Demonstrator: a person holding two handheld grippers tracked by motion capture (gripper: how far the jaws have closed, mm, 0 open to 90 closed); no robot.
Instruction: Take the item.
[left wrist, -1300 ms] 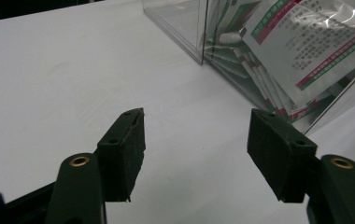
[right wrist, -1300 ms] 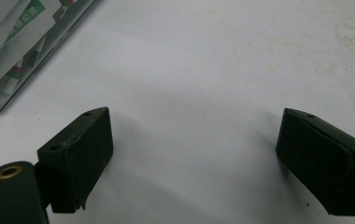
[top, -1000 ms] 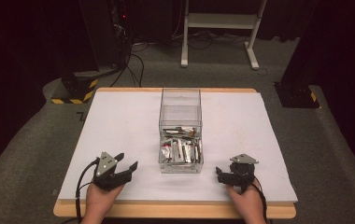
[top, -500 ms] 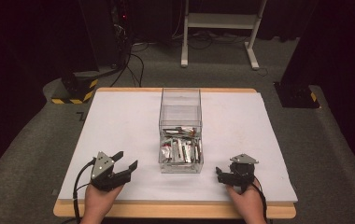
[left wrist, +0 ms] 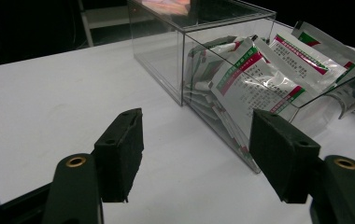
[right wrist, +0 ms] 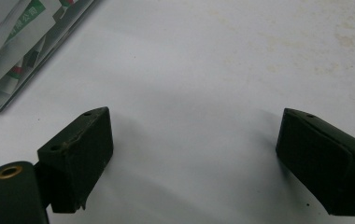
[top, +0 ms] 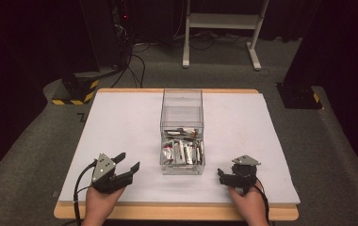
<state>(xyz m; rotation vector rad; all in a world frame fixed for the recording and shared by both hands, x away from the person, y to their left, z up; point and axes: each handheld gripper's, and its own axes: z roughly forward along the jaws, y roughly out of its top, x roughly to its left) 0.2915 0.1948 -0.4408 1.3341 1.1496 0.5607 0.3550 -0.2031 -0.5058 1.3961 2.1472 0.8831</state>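
Silvery foil sachets point(left wrist: 259, 79) with green-and-red bands, stacked in the clear acrylic box point(left wrist: 203, 28), carry dense printed text, too small and blurred to read. A faint "Z"-like mark point(top: 81, 116) on the grey carpet.

The high view looks forward and down on the whole table point(top: 120, 122). The left gripper view sits low and close, facing the clear box point(left wrist: 203, 51) at upper right of its frame. The right gripper view tilts down at the tabletop, catching that box's corner at upper left.
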